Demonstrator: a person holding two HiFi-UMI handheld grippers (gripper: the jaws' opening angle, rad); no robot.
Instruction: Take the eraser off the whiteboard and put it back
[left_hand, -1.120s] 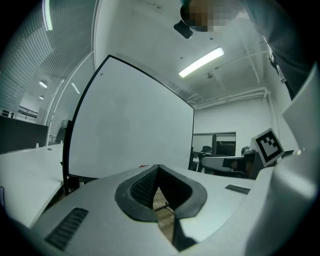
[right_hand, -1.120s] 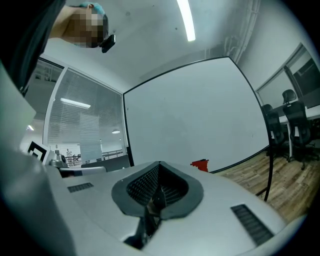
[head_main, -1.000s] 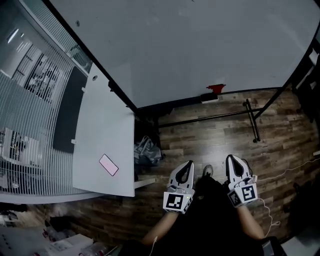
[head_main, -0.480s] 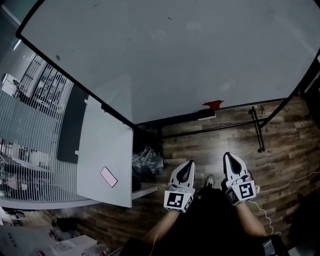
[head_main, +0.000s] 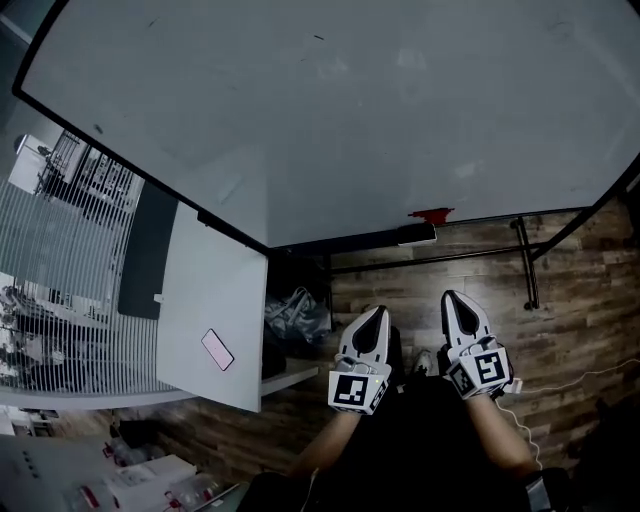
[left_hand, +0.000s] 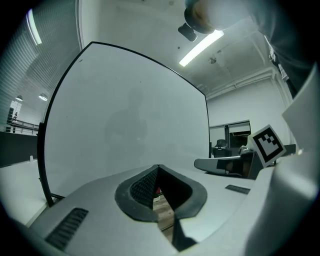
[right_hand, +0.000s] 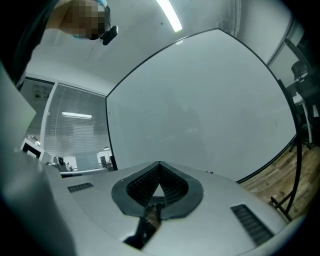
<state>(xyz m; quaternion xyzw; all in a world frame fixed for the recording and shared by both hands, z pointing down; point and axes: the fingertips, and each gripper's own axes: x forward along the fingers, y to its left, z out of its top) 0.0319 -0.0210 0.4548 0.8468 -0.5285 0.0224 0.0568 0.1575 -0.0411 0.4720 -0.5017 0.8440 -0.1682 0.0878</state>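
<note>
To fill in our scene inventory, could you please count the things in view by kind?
Whiteboard: 1
Red eraser: 1
Table: 1
Phone: 1
Bag: 1
Grippers: 2, the left gripper and the right gripper
Total: 7

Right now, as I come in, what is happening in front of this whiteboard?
A person stands facing the whiteboard with a gripper in each hand. The left gripper and the right gripper are both shut and empty, held low in front of the person. The small red eraser sits at the board's bottom edge, well apart from both grippers, so it is not yet taken off.
</note>
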